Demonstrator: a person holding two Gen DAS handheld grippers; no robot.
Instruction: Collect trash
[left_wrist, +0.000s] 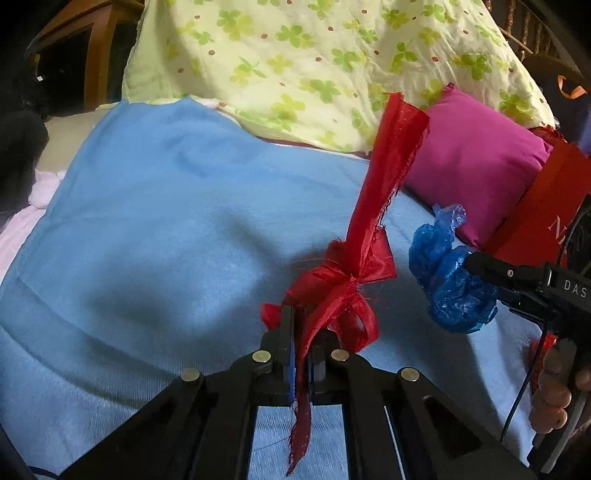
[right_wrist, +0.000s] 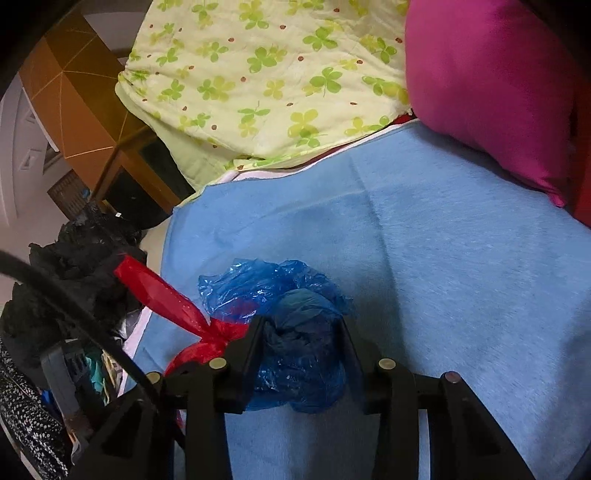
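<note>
**Both grips look thin**

My left gripper (left_wrist: 301, 328) is clamped on the red ribbon (left_wrist: 373, 221), but only on a tail near the knot; the long strip stands free, leaning toward the pink cushion (left_wrist: 476, 162). I judge a quick pull could slide the tail out. My right gripper (right_wrist: 301, 332) has its fingers around the blue bag (right_wrist: 284, 314), pressing the crumpled film just above the blue sheet (right_wrist: 443, 258). The bag is slippery and springy, so it may squirm loose, or the fingers may pinch the sheet and drag it.
</note>
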